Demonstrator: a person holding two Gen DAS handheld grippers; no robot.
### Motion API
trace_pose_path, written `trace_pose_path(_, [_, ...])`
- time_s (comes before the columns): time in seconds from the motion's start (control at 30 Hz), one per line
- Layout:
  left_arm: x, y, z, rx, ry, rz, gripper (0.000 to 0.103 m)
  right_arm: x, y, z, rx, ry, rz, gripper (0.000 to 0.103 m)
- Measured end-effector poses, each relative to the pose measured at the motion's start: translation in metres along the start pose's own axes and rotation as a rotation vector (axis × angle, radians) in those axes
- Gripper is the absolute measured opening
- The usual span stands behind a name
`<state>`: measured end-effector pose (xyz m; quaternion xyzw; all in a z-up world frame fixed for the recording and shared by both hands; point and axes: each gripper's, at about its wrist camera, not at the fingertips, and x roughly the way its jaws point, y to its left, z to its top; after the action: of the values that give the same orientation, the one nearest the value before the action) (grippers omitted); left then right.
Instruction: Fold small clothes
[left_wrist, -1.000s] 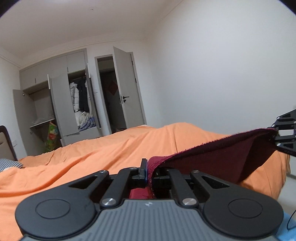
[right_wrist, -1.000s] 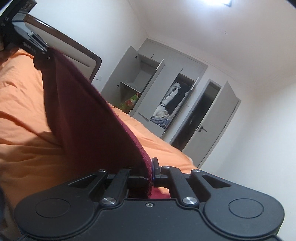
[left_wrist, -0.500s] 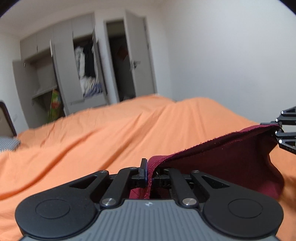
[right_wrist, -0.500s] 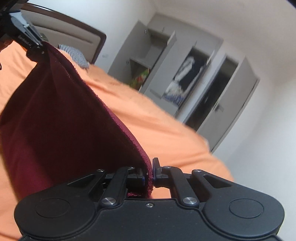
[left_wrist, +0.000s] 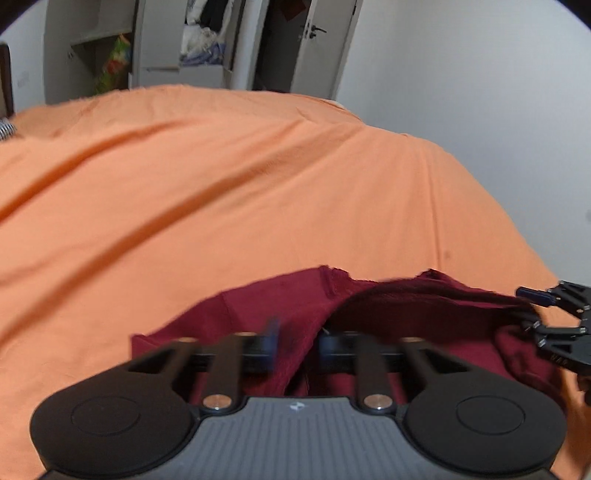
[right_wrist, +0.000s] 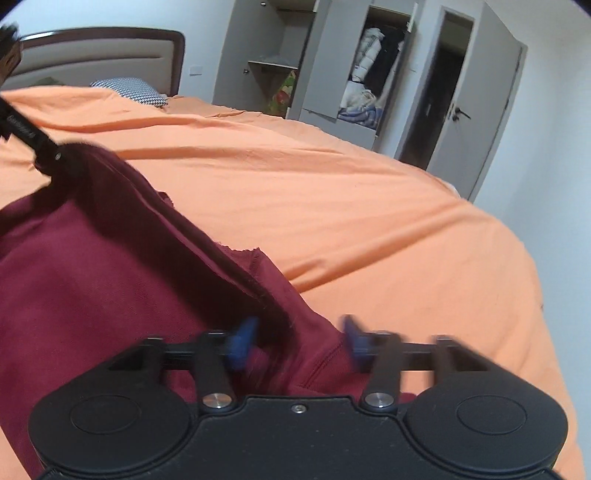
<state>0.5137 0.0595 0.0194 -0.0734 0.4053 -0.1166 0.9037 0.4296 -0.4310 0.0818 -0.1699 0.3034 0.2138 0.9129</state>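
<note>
Item: maroon garment (right_wrist: 92, 280) on orange bed (right_wrist: 369, 206). We hold left gripper (left_wrist: 295, 341) and right gripper (right_wrist: 295, 341) parted; the released fold may spring open.

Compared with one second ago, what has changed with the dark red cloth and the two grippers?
The dark red garment was held up, stretched between both grippers; now it has come down onto the orange bed cover. The jaws of the left gripper and the right gripper have opened, letting the edge go. The bed cover and the open wardrobe are unchanged.
</note>
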Motion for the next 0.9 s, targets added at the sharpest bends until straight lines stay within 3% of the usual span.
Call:
trace_pose_path(0.03, [-0.003,-0.002,-0.008,-0.019,0.002,-0.018,0.086,0.001,-0.003,0.000,0.017,-0.001,0.005,0.084])
trace_pose_path(0.1, [-0.009,-0.001,-0.018,-0.055,-0.021,-0.029,0.101,0.000,-0.007,-0.001,0.054,-0.004,0.023,0.092])
trace_pose_path(0.23, [-0.014,-0.001,-0.020,-0.063,-0.038,-0.029,0.102,-0.012,-0.013,-0.006,0.120,-0.028,0.039,0.099])
trace_pose_path(0.37, [-0.024,0.005,-0.039,-0.066,-0.051,0.032,0.102,-0.033,-0.012,-0.019,0.186,-0.060,0.049,0.099])
trace_pose_path(0.57, [-0.055,0.012,-0.087,-0.109,-0.128,0.109,0.102,-0.079,0.018,-0.072,0.249,-0.116,0.000,0.093])
trace_pose_path(0.7, [-0.075,0.007,-0.122,-0.082,-0.164,0.145,0.092,-0.096,0.035,-0.106,0.270,-0.131,-0.040,0.077])
trace_pose_path(0.77, [-0.079,0.002,-0.133,-0.061,-0.158,0.158,0.081,-0.100,0.036,-0.114,0.281,-0.137,-0.051,0.059])
trace_pose_path(0.83, [-0.080,0.000,-0.140,-0.049,-0.148,0.155,0.058,-0.099,0.031,-0.113,0.309,-0.132,-0.048,0.021])
trace_pose_path(0.9, [-0.080,-0.003,-0.140,-0.045,-0.142,0.140,0.042,-0.098,0.020,-0.106,0.366,-0.130,-0.026,0.009])
